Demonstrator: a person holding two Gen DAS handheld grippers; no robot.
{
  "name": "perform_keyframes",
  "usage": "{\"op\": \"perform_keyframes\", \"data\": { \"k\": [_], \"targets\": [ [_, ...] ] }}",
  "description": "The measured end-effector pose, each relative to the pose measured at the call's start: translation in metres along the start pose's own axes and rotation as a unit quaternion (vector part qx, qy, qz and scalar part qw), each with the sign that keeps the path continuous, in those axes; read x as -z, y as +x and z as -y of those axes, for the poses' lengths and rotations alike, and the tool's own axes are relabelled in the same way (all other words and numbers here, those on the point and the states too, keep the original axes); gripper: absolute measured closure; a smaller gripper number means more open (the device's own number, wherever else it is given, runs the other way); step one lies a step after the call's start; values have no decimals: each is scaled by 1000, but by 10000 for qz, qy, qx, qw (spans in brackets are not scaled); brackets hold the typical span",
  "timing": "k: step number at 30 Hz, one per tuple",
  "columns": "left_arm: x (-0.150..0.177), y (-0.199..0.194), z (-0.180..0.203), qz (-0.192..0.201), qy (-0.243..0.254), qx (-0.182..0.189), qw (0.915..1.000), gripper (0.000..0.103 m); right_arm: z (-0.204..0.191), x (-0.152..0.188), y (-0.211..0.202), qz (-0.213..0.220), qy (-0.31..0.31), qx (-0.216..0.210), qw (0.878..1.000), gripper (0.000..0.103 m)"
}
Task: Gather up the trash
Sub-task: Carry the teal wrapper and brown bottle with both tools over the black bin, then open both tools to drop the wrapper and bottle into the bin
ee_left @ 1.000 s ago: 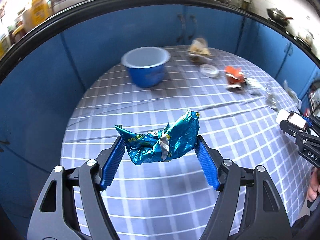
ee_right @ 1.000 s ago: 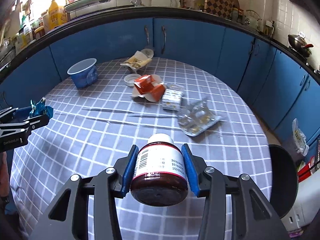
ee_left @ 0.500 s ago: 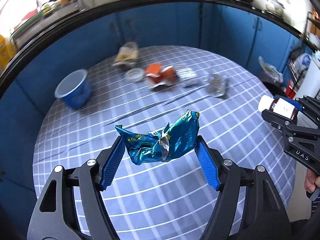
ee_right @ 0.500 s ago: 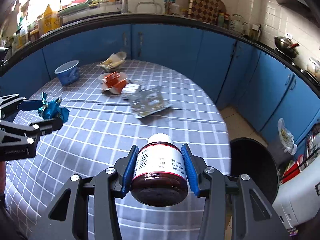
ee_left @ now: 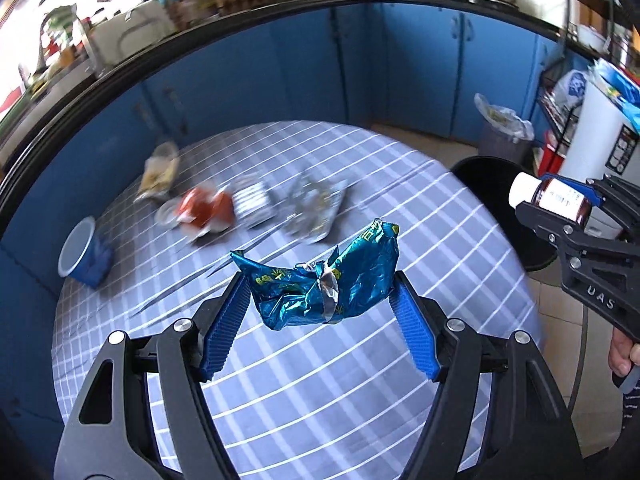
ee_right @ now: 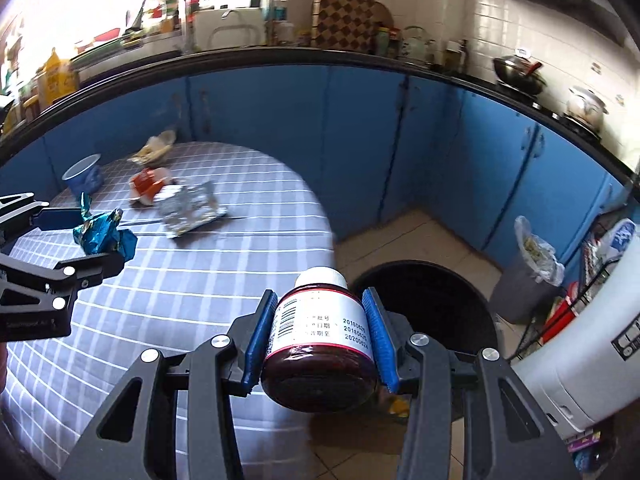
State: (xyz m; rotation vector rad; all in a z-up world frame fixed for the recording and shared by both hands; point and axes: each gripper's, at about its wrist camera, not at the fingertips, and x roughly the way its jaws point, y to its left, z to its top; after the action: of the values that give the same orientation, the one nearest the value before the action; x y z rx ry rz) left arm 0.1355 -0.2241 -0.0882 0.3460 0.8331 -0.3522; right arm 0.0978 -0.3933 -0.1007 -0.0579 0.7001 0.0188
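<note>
The left hand-held gripper (ee_left: 322, 300) stands about half open, its blue ribbed pads pinching a crumpled teal foil snack wrapper (ee_left: 324, 280) above the round table with the grey checked cloth (ee_left: 360, 364). At three o'clock from it, the right hand-held gripper (ee_right: 320, 340) is narrowly closed on a dark brown bottle with a white cap and label (ee_right: 322, 340), above the table's edge, with a round black bin (ee_right: 436, 300) at one o'clock.

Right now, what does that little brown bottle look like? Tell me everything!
The bottle is small, dark brown and see-through, like glass or plastic, with a white cap and a white label printed with a barcode and dates. It lies tipped, cap pointing forward, off the table. The right gripper holds it, blue ribbed pads pressing both sides. Beyond and below it sits a round black bin.
</note>
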Motion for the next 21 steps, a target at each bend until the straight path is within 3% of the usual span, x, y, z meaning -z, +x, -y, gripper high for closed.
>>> {"op": "perform_keyframes", "data": {
  "k": [12, 14, 16, 21],
  "targets": [
    [-49, 18, 70, 183, 557, 255, 9980, 32, 76, -1, 19, 29, 505, 313, 9982, 59],
    [-56, 22, 77, 195, 609, 277, 9976, 32, 84, -2, 24, 24, 576, 321, 9978, 52],
    [-63, 28, 84, 198, 665, 305, 9971, 32, 92, -2, 25, 65, 641, 377, 9972, 29],
    [-78, 39, 105, 193, 846, 404, 9954, 32, 111, 10, 28, 128, 802, 629, 9947, 28]
  ]
}}
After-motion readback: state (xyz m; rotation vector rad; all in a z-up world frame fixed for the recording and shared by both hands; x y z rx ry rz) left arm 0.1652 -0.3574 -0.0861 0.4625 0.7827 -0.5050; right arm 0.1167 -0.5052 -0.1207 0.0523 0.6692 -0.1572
